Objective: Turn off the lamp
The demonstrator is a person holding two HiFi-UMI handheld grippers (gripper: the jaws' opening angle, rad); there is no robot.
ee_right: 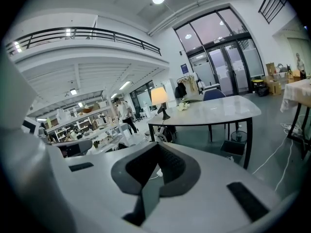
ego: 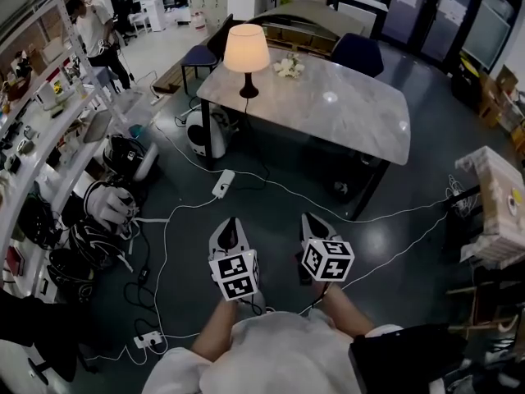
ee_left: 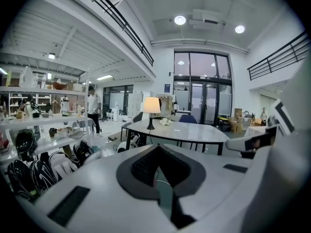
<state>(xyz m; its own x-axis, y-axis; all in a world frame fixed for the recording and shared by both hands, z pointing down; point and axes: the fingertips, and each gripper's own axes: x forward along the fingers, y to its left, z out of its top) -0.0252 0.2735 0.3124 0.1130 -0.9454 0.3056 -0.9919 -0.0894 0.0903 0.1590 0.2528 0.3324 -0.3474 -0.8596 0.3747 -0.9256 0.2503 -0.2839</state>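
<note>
The lamp [ego: 246, 52] is lit, with a glowing cream shade on a dark stem and base. It stands at the left end of the pale marble table [ego: 361, 113]. It also shows far ahead in the left gripper view as the lamp [ee_left: 151, 108] and in the right gripper view as the lamp [ee_right: 159, 99]. My left gripper [ego: 229, 236] and right gripper [ego: 315, 226] hang side by side over the dark floor, well short of the table. Both are shut with nothing between their fingers. Their tips point toward the table, as the left gripper [ee_left: 156, 148] and right gripper [ee_right: 156, 145] show.
A white power strip [ego: 223, 183] lies on the floor near the table leg, with white cables trailing across the floor. Shelves [ego: 49, 130] with helmets line the left side. A person [ego: 94, 35] stands at the back left. White flowers [ego: 289, 66] sit on the table; chairs stand behind it.
</note>
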